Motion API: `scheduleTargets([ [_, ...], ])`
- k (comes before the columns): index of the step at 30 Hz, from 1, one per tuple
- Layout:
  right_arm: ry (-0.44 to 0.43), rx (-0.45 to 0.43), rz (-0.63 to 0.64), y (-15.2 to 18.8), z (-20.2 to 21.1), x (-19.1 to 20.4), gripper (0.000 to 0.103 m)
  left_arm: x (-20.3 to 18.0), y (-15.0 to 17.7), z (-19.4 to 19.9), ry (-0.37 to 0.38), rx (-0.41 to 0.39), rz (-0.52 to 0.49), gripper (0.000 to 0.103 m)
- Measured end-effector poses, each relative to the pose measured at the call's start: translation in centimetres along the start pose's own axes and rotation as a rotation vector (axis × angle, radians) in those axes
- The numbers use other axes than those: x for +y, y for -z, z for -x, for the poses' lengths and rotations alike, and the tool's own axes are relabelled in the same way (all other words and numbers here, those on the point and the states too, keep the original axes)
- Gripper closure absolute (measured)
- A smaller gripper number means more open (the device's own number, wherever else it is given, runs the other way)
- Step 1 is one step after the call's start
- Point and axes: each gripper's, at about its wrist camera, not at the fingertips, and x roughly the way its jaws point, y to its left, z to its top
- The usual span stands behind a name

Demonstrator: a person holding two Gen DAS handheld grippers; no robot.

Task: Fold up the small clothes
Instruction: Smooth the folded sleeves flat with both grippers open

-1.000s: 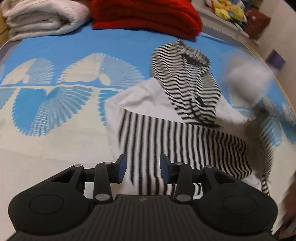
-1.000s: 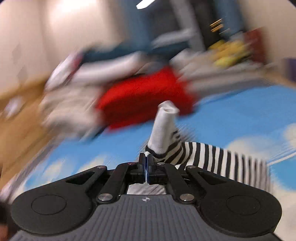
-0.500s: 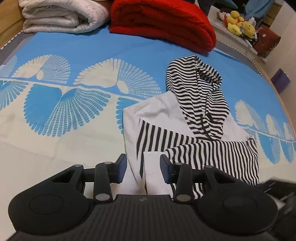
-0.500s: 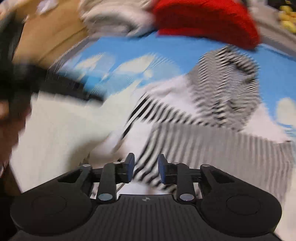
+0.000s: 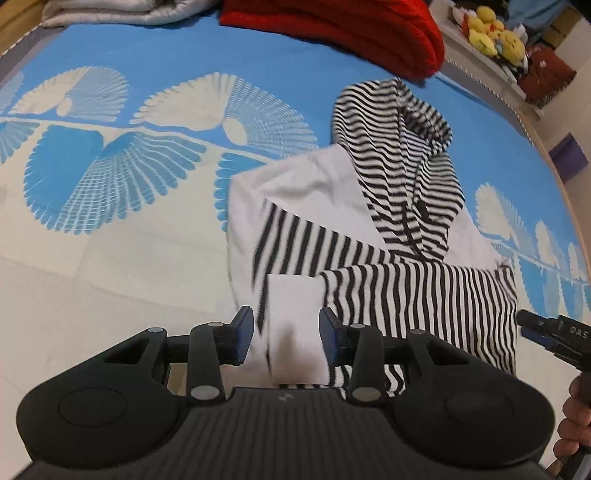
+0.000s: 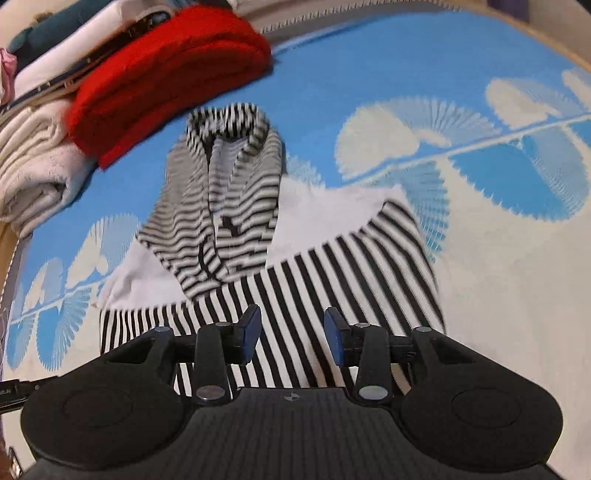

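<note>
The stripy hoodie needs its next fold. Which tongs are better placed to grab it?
Probably the left tongs: they hang open right over the white cuff of the stripy hoodie. The right tongs, also open, face flat striped cloth only.

**Striped hoodie laid flat, both sleeves folded across**

A black-and-white striped hoodie [image 5: 369,229] is spread on a blue bedsheet [image 5: 110,155] printed with white fan shapes. Its 2 striped sleeves are crossed over the white body, and a white cuff [image 5: 295,325] is seen between the parted fingers of the left gripper [image 5: 287,339], which grips nothing. The hood is laid flat toward a folded red blanket [image 5: 351,33]. A grey folded blanket [image 5: 122,11] is seen beside it. The right gripper [image 5: 550,338] is partly visible at the right edge, held in a hand [image 5: 576,424].
</note>
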Motion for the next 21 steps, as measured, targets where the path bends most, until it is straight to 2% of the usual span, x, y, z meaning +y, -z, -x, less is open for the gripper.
scheduleTargets([
  [3,-0.027,0.091,-0.033,0.5,-2.3,-0.7,0.063,-1.4,0.2,-0.8,-0.013,0.008,-0.029,0.060],
  [5,-0.013,0.141,-0.035,1.2,-4.1,-0.7,0.063,-2.1,0.3,-1.3,-0.019,0.012,-0.041,0.060],
  [7,0.054,0.186,-0.035,2.4,-5.9,-1.5,0.064,-2.7,0.4,-1.5,-0.020,0.013,-0.053,0.060],
  [8,0.088,0.206,-0.044,3.0,-6.5,-2.0,0.068,-2.9,0.5,-1.6,-0.020,0.014,-0.060,0.060],
  [11,0.084,0.200,-0.092,3.2,-6.3,-2.7,0.068,-3.5,0.5,-1.8,-0.019,0.018,-0.079,0.060],
  [16,0.058,0.118,0.018,2.5,-3.6,-0.6,0.060,-4.6,1.1,-2.6,-0.016,0.034,-0.121,0.060],
  [18,0.064,0.141,0.040,2.8,-4.0,-0.6,0.059,-5.1,1.8,-3.3,-0.020,0.058,-0.142,0.060],
  [21,0.099,0.211,0.004,3.6,-5.6,-1.8,0.059,-6.1,2.9,-4.6,-0.025,0.093,-0.180,0.060],
])
